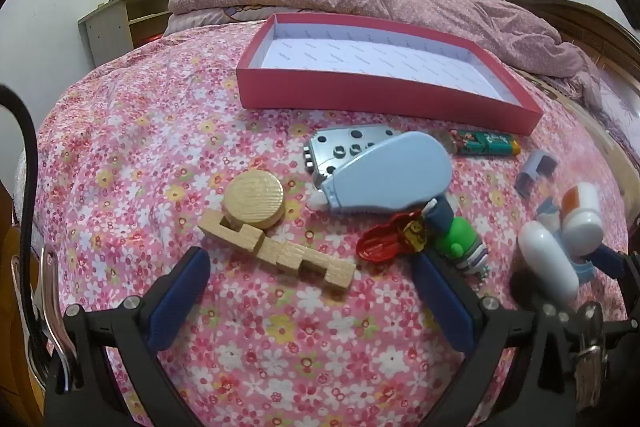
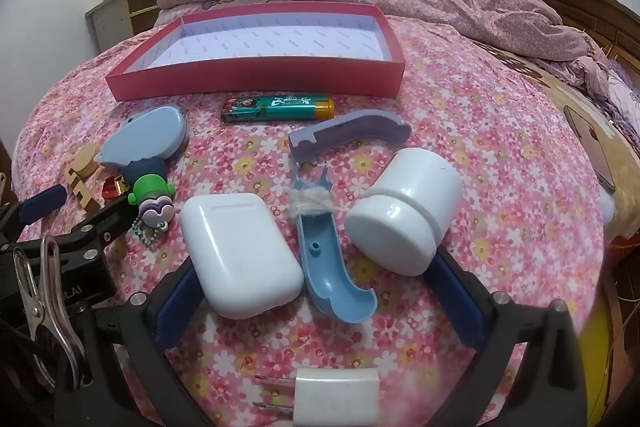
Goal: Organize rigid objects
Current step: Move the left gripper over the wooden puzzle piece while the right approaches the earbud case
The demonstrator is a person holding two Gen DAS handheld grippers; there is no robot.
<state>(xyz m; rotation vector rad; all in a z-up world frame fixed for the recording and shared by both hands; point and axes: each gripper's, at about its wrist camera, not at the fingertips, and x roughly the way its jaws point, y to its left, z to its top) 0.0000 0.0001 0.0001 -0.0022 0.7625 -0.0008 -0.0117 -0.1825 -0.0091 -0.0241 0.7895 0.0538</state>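
Red box (image 1: 384, 99): flat and wide, white inside, nothing in it; it sits on the flowery bed cover (image 1: 132, 147) at the far side, past all the small things
Wooden puzzle piece (image 1: 280, 253): a pale block with notches, lying flat, touching a round wooden disc (image 1: 255, 200) at its far end
Blue tape roller (image 1: 390, 173): lies on top of a grey metal piece with holes (image 1: 346, 147)
Lighter (image 2: 278, 108): green with pictures and an orange end, lying just in front of the red box
Little toy (image 2: 154, 197): green and purple with a bead chain, next to a red clip (image 1: 386, 241)
White earbud case (image 2: 240, 253): smooth with round corners, lying flat
White jar (image 2: 404, 213): tipped on its side, lid toward the camera
Blue plastic scoop (image 2: 332, 263): between the case and the jar, with fuzzy white string wrapped around its thin part
Purple curved piece (image 2: 348, 135): just beyond the scoop
White plug (image 2: 336, 401): close under the right camera
Left gripper (image 1: 312, 287): low over the cover, blue fingers (image 1: 178, 301) spread wide, the near end of the wooden puzzle piece between them, holding nothing
Right gripper (image 2: 320, 301): low over the cover, fingers (image 2: 456, 301) spread wide, one by the case and one by the jar, holding nothing
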